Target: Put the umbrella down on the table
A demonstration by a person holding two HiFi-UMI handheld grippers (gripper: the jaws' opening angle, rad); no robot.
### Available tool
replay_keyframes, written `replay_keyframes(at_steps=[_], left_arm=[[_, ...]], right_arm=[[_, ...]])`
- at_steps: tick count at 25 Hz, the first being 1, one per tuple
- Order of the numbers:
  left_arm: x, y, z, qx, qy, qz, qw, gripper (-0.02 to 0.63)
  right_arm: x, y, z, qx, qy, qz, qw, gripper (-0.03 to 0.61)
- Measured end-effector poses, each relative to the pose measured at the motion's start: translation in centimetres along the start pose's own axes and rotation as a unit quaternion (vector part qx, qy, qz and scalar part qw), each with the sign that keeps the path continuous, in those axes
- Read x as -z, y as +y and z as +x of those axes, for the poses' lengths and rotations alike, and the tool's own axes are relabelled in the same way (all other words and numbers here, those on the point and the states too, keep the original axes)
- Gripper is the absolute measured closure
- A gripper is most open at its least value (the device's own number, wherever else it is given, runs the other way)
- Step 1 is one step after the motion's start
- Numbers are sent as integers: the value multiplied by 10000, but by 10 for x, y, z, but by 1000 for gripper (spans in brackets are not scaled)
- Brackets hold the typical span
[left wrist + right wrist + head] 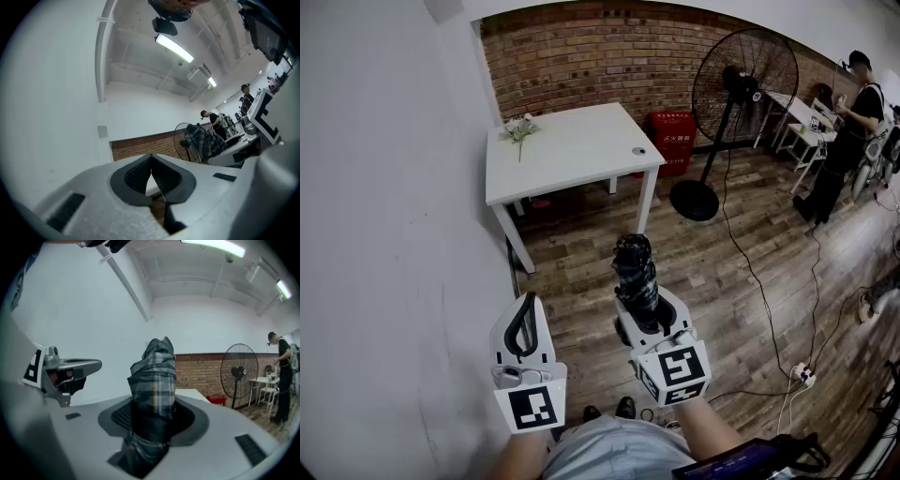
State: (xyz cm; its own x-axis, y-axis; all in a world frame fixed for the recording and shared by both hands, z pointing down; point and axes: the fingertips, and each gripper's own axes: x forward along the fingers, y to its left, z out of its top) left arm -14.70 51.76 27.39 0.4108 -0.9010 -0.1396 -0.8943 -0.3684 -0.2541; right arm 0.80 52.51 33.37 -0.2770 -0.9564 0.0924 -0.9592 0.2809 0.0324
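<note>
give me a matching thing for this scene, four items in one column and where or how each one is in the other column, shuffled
1. folded dark plaid fabric umbrella
2. white left gripper
3. black round pedestal fan
4. small bunch of pale flowers

A. stands on the wooden plank floor
B. lies on the white square table
C. jaws shut, nothing between them
D. clamped in the white right gripper

Pairs: 1-D, 2-C, 3-A, 4-B
</note>
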Motion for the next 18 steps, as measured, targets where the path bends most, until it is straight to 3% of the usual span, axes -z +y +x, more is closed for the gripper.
replay_keyframes(at_steps=[18], left_arm=[[11, -52, 18, 9, 232, 139, 9996, 604]], right_arm=[[18, -54, -6, -38, 17, 248, 9997, 382]])
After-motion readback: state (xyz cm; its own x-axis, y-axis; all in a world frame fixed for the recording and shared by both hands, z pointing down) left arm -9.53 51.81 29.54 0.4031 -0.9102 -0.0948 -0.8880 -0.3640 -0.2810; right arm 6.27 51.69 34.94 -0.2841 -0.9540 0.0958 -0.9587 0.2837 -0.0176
